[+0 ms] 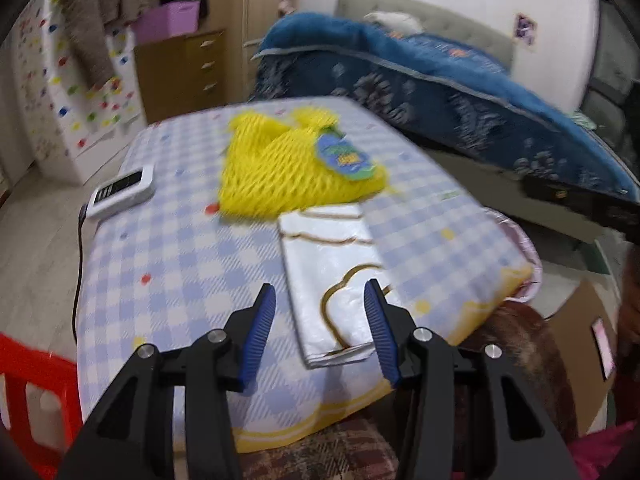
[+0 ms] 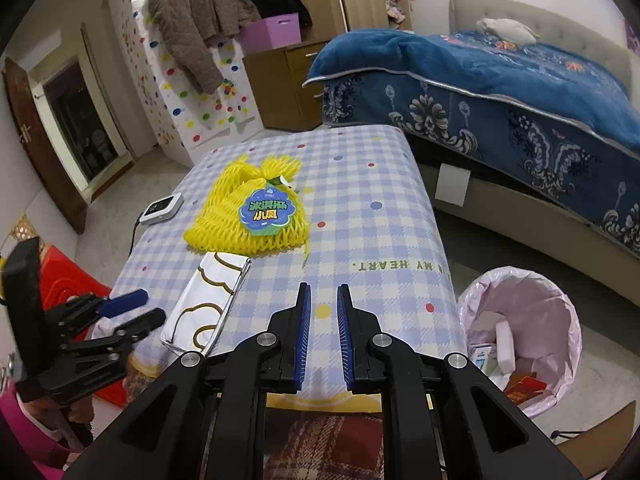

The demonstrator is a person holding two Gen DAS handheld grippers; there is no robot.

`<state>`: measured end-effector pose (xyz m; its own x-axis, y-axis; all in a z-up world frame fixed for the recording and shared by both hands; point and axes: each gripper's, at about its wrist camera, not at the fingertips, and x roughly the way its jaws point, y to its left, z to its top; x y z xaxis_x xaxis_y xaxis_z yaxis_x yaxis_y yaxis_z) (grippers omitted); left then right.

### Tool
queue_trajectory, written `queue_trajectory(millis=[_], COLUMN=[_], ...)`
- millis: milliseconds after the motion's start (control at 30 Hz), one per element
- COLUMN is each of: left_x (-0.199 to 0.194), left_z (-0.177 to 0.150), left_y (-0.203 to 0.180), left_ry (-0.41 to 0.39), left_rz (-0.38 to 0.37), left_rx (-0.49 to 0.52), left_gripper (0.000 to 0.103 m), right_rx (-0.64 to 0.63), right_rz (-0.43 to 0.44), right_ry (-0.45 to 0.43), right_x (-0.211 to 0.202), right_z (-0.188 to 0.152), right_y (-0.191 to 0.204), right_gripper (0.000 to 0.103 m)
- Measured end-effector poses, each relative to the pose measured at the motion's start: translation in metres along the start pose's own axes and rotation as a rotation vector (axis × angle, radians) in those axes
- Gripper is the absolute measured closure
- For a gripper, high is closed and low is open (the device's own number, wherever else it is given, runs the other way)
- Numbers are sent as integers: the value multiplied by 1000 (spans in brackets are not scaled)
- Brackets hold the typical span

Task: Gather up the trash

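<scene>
A flat silver wrapper [image 1: 332,272] [image 2: 208,300] printed with gold bread outlines lies near the front edge of the checked table [image 1: 180,260] [image 2: 360,208]. Behind it sits a yellow foam net [image 1: 296,168] [image 2: 248,216] with a blue-green label. My left gripper [image 1: 320,292] [image 2: 140,310] hovers open just over the wrapper's near end; its pads do not press on the wrapper. My right gripper [image 2: 323,288] hangs over the table's front edge to the right of the wrapper, with its jaws a narrow gap apart and nothing between them.
A bin lined with a pink bag [image 2: 520,320] stands on the floor at the table's right and holds cartons and paper. A white device [image 1: 120,192] [image 2: 162,208] with a cable lies at the table's left edge. Behind is a blue bed [image 2: 500,92]. A red stool [image 1: 32,380] stands at the left.
</scene>
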<state>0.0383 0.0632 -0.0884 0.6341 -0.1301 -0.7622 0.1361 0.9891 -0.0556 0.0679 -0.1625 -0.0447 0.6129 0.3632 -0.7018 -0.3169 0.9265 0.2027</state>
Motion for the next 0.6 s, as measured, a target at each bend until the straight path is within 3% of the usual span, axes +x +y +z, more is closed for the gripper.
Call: queue_trajectory(millis=[167, 333, 433, 567, 600], left_x=[25, 32, 33, 33, 33], left_z=[1, 0, 1, 2, 1], left_y=[6, -18, -31, -45, -47], left_ry=[78, 87, 94, 96, 92], left_rz=[23, 123, 129, 116, 116], left_rx=[-93, 27, 62, 124, 134], left_gripper=[58, 58, 58, 82, 83], right_rx=[-3, 9, 19, 19, 19], right_rz=[-1, -1, 2, 10, 11], right_ry=[0, -4, -3, 2, 2], right_x=[0, -2, -1, -1, -1], right_z=[0, -2, -3, -5, -5], right_y=[0, -5, -9, -12, -11], right_gripper=[88, 88, 88, 88, 88])
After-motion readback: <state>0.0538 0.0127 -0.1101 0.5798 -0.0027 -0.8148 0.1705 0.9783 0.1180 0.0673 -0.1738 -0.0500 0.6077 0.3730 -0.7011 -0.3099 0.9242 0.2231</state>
